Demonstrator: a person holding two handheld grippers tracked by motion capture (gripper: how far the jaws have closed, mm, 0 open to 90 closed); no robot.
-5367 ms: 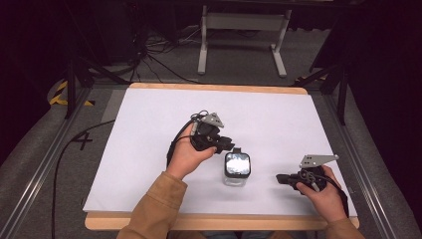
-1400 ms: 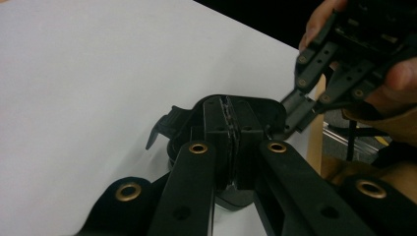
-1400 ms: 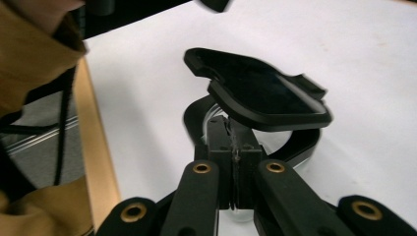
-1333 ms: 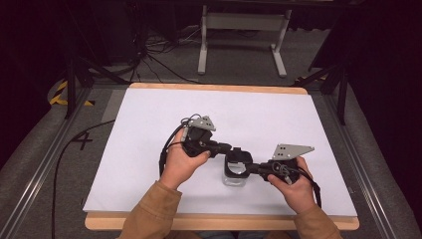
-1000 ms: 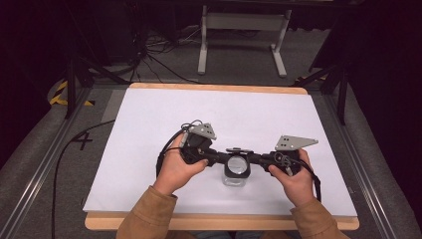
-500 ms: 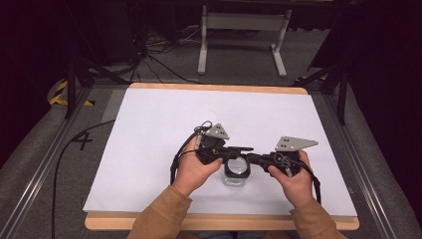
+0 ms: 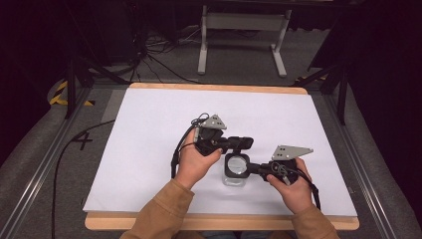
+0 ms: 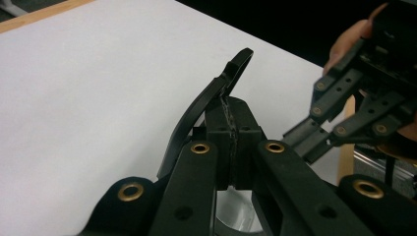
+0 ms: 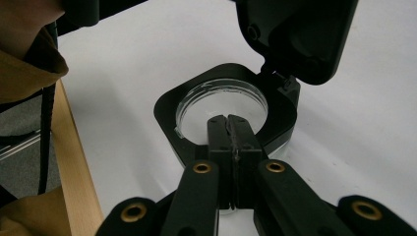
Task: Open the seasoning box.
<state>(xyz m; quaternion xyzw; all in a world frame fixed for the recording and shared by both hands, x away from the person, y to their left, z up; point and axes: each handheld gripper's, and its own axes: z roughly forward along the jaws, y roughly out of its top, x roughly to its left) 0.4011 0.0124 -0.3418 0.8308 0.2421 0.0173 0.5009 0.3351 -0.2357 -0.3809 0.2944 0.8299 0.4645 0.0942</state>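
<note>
A small clear jar (image 7: 234, 180) with a black square collar (image 9: 169, 105) stands on the white sheet near the front middle. Its hinged black lid (image 7: 244, 143) is swung up and open. My left gripper (image 7: 238, 144) comes in from the left and is shut on that lid; in the left gripper view the lid's thin curved edge (image 8: 236, 66) rises out from between the closed pads (image 8: 229, 118). My right gripper (image 7: 251, 168) reaches in from the right and is shut on the near side of the collar (image 9: 229, 129). The raised lid (image 9: 300, 34) hangs above the jar's mouth.
The white sheet (image 7: 149, 149) covers a wooden tabletop whose front edge (image 7: 224, 221) lies just beyond the sleeves. A grey metal stand (image 7: 244, 30) sits on the floor behind the table. Black cables (image 7: 64, 164) trail at the left.
The left gripper has shifted right and away from the person, and the lid has swung up off the jar. The right gripper has stayed on the collar.
</note>
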